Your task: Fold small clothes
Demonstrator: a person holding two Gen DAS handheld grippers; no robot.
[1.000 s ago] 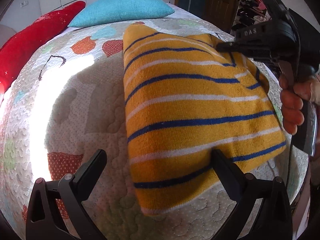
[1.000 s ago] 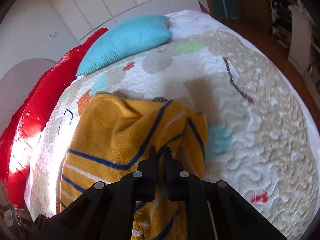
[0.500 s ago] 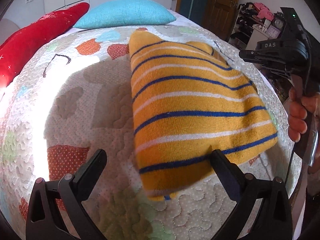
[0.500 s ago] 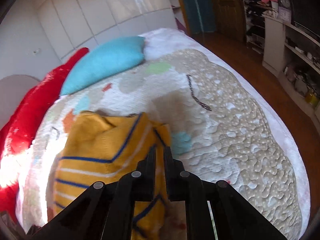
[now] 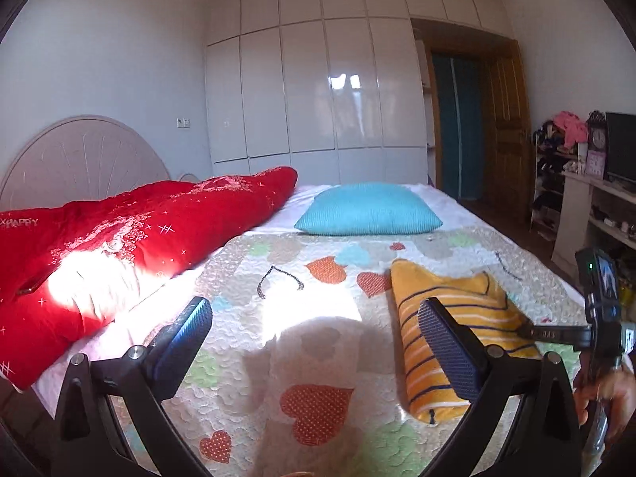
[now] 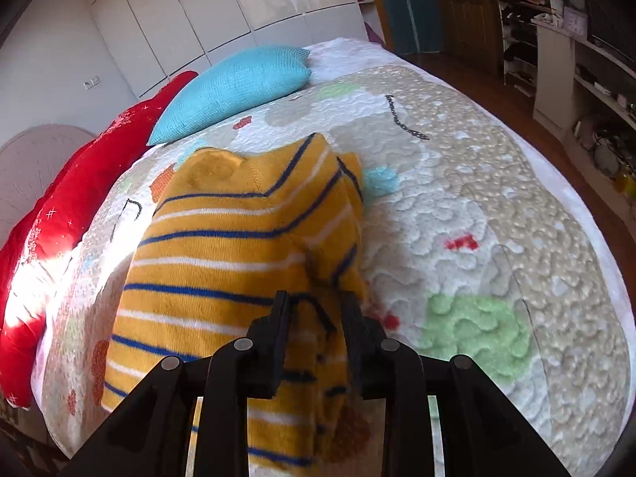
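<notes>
A yellow garment with blue and white stripes [image 5: 445, 318] lies folded on the quilted bedspread [image 5: 310, 298], right of centre in the left wrist view. My left gripper [image 5: 314, 326] is open and empty, raised above the bed to the left of the garment. My right gripper [image 6: 316, 306] has its jaws slightly apart, with the garment's [image 6: 222, 262] right edge between them. The right gripper also shows in the left wrist view [image 5: 556, 334] at the garment's far right edge.
A long red pillow [image 5: 131, 238] lies along the left side of the bed and a turquoise cushion [image 5: 369, 208] at the far end. White wardrobes [image 5: 318, 79] stand behind. Shelves with clutter [image 5: 576, 183] stand on the right, past the bed's edge.
My left gripper has lifted and tilted up from over the garment, so the room now shows. My right gripper's jaws have parted slightly, and the garment lies flatter on the bed.
</notes>
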